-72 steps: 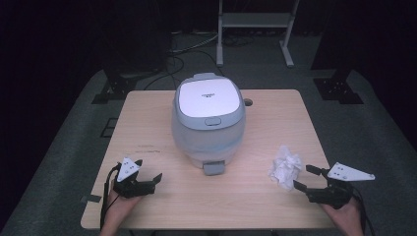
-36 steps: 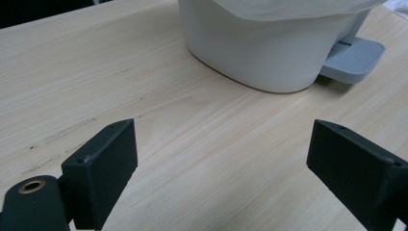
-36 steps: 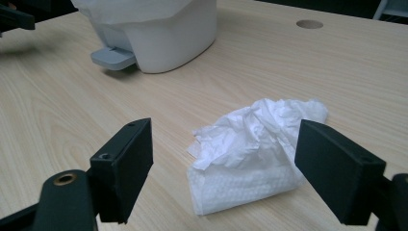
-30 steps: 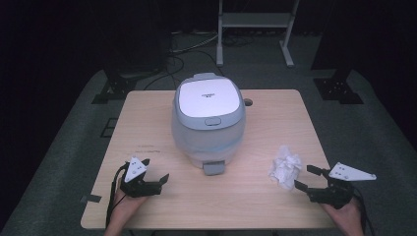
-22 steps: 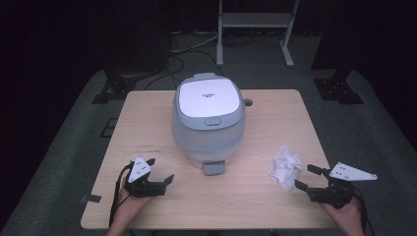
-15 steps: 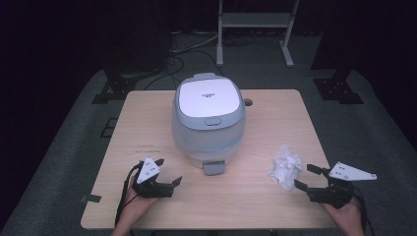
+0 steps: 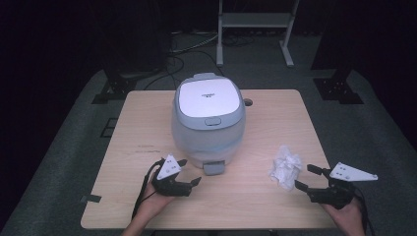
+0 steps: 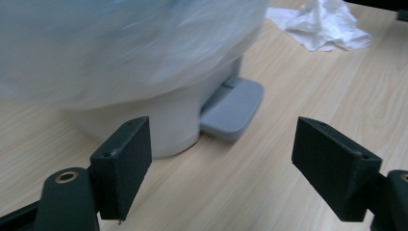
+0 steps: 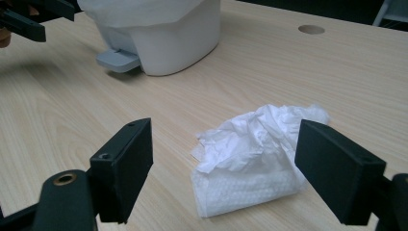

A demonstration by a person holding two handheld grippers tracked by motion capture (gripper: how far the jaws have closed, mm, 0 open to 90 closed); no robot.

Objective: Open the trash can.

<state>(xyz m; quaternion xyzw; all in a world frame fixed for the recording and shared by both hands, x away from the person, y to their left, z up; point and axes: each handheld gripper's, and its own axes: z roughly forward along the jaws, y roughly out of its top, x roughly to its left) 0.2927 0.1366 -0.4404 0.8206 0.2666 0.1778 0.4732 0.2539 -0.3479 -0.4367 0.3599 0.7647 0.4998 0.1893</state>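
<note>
1. Left gripper (image 7: 189, 173): sits at the near left of the table (image 7: 147, 123), just near of the pedal bin (image 7: 208, 118). Its jaws stand wide and have just been closing a little; nothing lies between them and they touch nothing.
2. The left gripper view shows the bin's grey foot pedal (image 8: 232, 108) jutting from the base, resting low over the tabletop just beyond the jaws, and the bin's body wrapped in a clear liner.
3. Crumpled tissue (image 7: 285, 166): lies on the table at the near right, well apart from the bin.
4. Right gripper (image 7: 308, 178): jaws wide, nothing gripped. The right gripper view shows the tissue (image 9: 250, 159) between the spread jaws, with neither pad pressing on it.
</note>
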